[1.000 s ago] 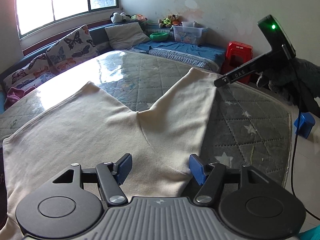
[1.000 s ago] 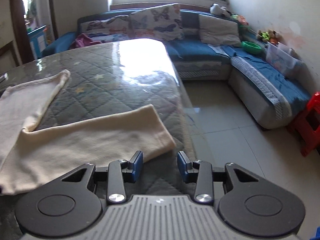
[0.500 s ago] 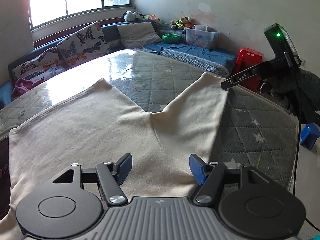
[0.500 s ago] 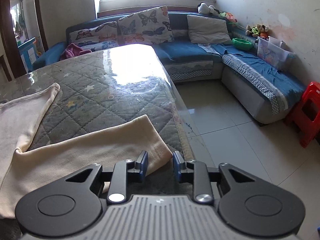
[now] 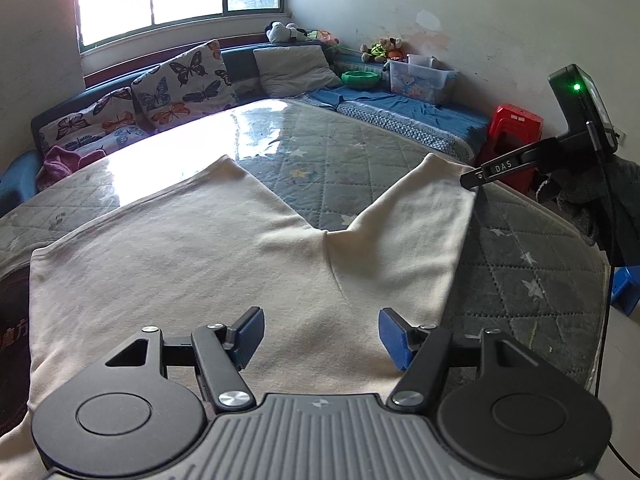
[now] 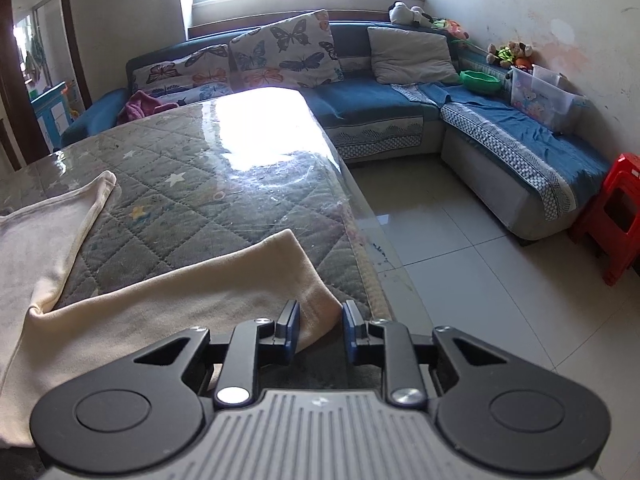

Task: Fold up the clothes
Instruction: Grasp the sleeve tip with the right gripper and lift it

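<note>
On the table (image 5: 360, 152), cream trousers (image 5: 200, 264) lie flat, legs splayed, below the left gripper (image 5: 322, 338), its jaws released; at the near leg's hem, the right gripper (image 6: 320, 326) straddles cloth unclenched, seemingly poised to pinch.

Bare quilted tabletop (image 6: 224, 184) — sofa (image 6: 384, 100) beyond

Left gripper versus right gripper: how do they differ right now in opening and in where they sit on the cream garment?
The left gripper is spread wide; the right gripper has a much narrower gap. The left gripper hovers over the broad waist end of the cream garment; the right gripper sits at one leg's hem corner, near the table edge. Cloth lies between the right gripper's fingers; whether it is pinched is unclear. Both have blue pads and are open.
</note>
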`<state>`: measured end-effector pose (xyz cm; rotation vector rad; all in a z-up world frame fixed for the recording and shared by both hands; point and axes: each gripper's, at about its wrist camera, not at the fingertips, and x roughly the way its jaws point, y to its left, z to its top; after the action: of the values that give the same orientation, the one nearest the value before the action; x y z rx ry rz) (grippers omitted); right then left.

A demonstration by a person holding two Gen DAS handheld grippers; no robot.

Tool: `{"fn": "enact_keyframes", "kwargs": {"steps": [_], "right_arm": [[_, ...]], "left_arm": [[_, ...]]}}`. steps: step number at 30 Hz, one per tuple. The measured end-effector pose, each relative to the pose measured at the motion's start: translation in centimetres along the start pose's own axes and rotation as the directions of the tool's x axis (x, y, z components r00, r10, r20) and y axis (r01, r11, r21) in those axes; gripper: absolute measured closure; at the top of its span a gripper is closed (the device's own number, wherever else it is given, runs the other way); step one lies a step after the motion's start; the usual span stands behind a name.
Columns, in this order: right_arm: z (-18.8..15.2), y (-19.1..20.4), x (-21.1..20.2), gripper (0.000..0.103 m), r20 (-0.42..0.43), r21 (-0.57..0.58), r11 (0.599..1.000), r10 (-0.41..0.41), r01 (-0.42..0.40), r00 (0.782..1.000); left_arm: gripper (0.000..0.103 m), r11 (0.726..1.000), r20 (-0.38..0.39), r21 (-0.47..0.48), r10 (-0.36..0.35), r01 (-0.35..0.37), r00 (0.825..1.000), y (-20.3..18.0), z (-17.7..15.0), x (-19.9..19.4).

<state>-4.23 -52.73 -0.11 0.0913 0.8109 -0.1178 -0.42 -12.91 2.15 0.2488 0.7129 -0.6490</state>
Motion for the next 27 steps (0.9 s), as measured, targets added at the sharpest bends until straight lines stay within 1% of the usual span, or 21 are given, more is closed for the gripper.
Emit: {"fn": "enact_keyframes", "kwargs": {"steps": [2,3,4,10,15,20,22,27], "right_arm": [[-0.1,0.0,0.0,0.083,0.001,-0.003,1.0,-0.001,0.001,1.0],[-0.1,0.0,0.0,0.087,0.006,-0.003,1.0,0.001,-0.001,1.0],[-0.2,0.1,0.0,0.095,0.011,-0.004,1.0,0.003,-0.003,1.0],[0.2,0.1,-1.6,0.096,0.073,0.02,0.999,0.031,-0.032,0.997],[1.7,0.6,-4.3,0.097,0.138,0.018,0.997,0.075,-0.078,0.988],[3.1,1.1,-6.5,0.097,0.186,0.022,0.99,0.13,-0.137,0.974],[3.6,1.8,-7.6,0.097,0.203,0.003,0.988,0.153,-0.157,0.967],[4.8,4.1,-10.3,0.097,0.235,-0.061,0.976,0.216,-0.207,0.948]], "left_arm": [[0.036,1.0,0.0,-0.002,0.002,-0.002,1.0,0.1,0.1,0.1],[0.036,1.0,0.0,-0.002,0.004,-0.004,1.0,0.1,0.1,0.1],[0.036,1.0,0.001,-0.005,0.006,-0.006,1.0,0.1,0.2,0.1],[0.036,1.0,-0.002,-0.014,0.019,-0.019,1.0,0.4,0.0,0.4],[0.036,1.0,-0.009,-0.015,0.016,-0.016,1.0,0.3,-0.2,0.8],[0.036,1.0,-0.014,-0.013,0.008,-0.008,1.0,0.1,-0.4,1.1],[0.036,1.0,-0.016,-0.012,0.005,-0.005,1.0,0.0,-0.5,1.3],[0.036,0.999,0.017,-0.052,0.017,-0.017,1.0,1.3,-0.7,-0.7]]}}
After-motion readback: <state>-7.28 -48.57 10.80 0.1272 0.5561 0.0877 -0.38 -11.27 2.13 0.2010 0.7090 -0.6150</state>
